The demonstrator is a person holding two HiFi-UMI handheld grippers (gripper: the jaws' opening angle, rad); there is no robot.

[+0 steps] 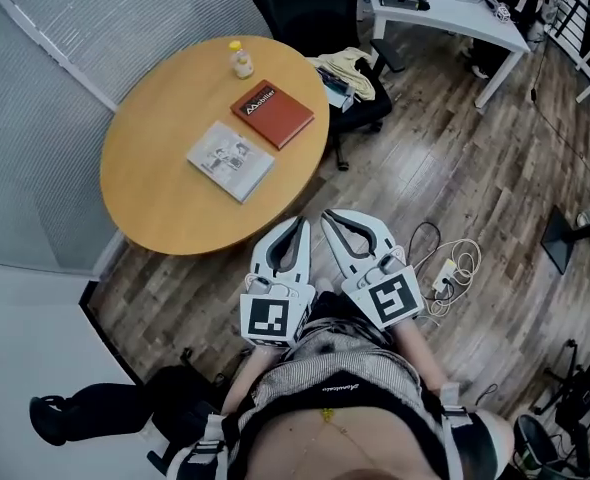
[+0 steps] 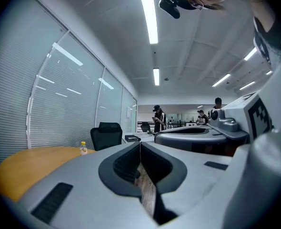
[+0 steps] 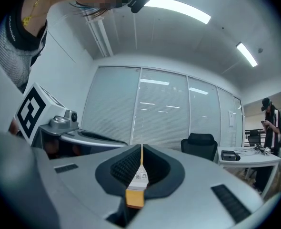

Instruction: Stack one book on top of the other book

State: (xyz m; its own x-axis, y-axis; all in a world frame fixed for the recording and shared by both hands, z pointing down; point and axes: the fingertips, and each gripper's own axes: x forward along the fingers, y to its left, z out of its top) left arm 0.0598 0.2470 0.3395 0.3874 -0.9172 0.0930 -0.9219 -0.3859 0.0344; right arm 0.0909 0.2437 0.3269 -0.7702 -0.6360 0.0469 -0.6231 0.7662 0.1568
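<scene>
Books lie unstacked on the table (image 1: 165, 208), red book (image 1: 272, 114) beside grey book (image 1: 231, 160); left gripper (image 1: 301, 220) and right gripper (image 1: 327, 214) closed, empty.

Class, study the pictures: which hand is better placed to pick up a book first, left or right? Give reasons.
Left, probably. Both tongs are shut, near the table edge, but the left tongs lie nearer the white book and red book, which sit left of the right tongs.

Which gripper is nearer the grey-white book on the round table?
Left. The left gripper sits just off the table edge, short of the grey-white book; the right gripper is beside it, farther right.
</scene>
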